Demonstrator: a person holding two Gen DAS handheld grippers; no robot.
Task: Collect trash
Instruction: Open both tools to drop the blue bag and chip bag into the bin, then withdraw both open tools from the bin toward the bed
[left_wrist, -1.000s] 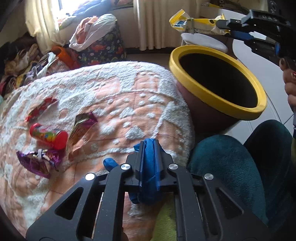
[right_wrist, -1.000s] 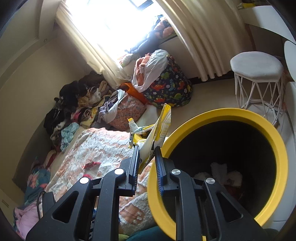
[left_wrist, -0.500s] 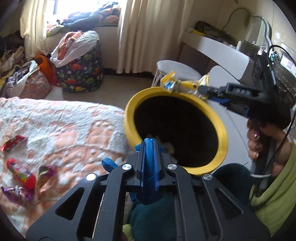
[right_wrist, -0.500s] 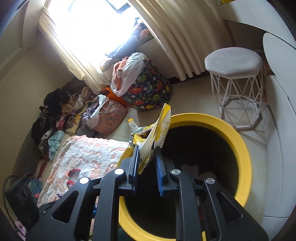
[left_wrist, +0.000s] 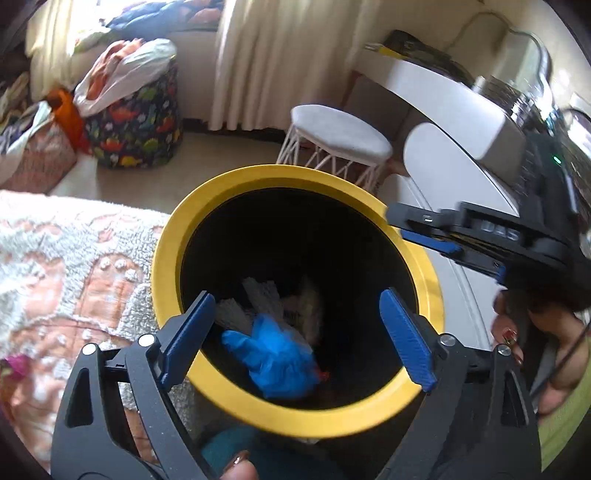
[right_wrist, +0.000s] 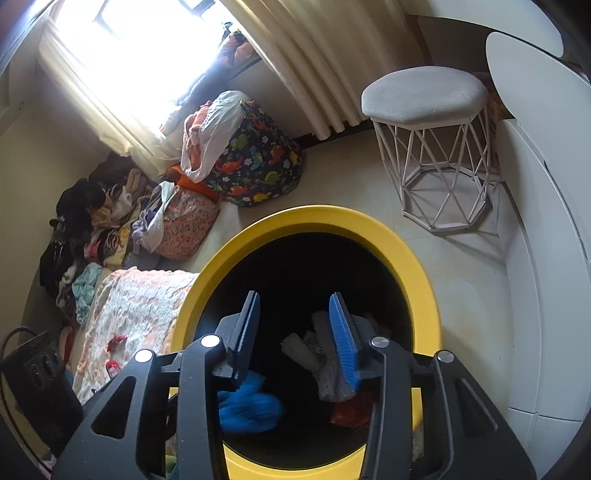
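There is 1 bin (left_wrist: 295, 177) with a yellow rim, 1 blue glove (left_wrist: 275, 356) inside it, 1 white stool (right_wrist: 424, 96), 1 dinosaur-print bag (right_wrist: 258, 162) and 2 tongs in play. In the left wrist view the left tongs (left_wrist: 297, 325) fill the lower half of the frame, angled down over the bin's mouth; their jaws are opening and already stand wide, with nothing pressed between the pads. The glove shows in the gap between them, lower centre, but lies down in the bin beside white crumpled paper (left_wrist: 258, 295) — clear of both pads. The right tongs (left_wrist: 448, 240) come in from the right edge of that view, level with the far right of the rim, held by a hand (left_wrist: 532, 332) with red nails. In the right wrist view the right tongs (right_wrist: 293, 332) also tilt down into the bin, lower centre, jaws opening and part-way apart — no item is between them. There the glove (right_wrist: 247, 406) lies at the lower left of the bin's dark floor, white paper and an orange scrap (right_wrist: 351, 410) at the lower right. A patterned blanket (left_wrist: 74, 266) covers the left of the frame.
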